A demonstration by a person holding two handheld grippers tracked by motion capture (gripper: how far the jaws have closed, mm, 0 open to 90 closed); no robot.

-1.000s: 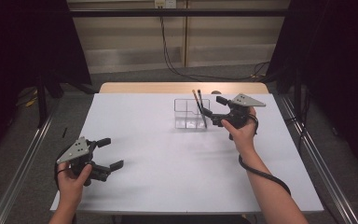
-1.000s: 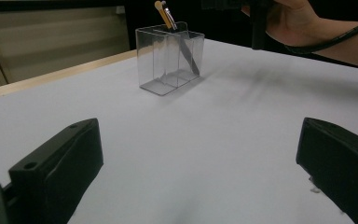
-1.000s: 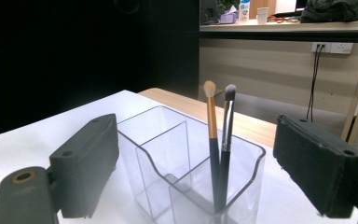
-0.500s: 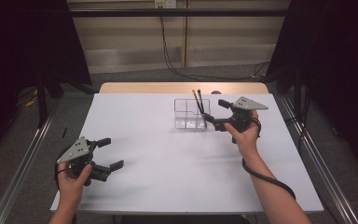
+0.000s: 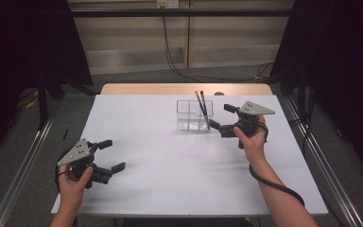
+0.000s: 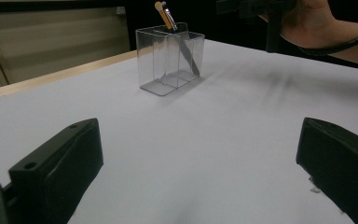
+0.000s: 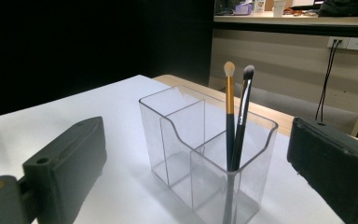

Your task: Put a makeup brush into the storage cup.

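A clear acrylic organizer [image 5: 194, 115] stands upright on the white table [image 5: 170, 156], toward the far edge and right of centre in the high view. Inner walls divide it into compartments. Two makeup brushes stand in one compartment, leaning side by side with their heads above the rim: one with a gold handle [image 7: 229, 116] and a pale tip, one with a dark handle [image 7: 241, 121] and a dark tip. In the high view that compartment is at the organizer's right end, the end nearest the right gripper [image 5: 221, 119].

The right gripper is held just beside the organizer's right end, level with it. Its jaws are spread wide and hold nothing. In the right gripper view the organizer sits between the two jaws and ahead of them, close to the camera; neither jaw touches its walls. The brush compartment is the corner nearest this gripper, and both brush handles rise between the jaw lines, clear of each jaw.

The left gripper [image 5: 111, 155] rests low over the near left part of the table, well apart from the organizer. Its jaws are likewise spread wide and empty. In the left gripper view the organizer [image 6: 170, 58] stands far ahead, between the jaw lines, with bare table between it and the jaws. The right hand [image 6: 310, 23] appears at the upper right of that view, beside the organizer.
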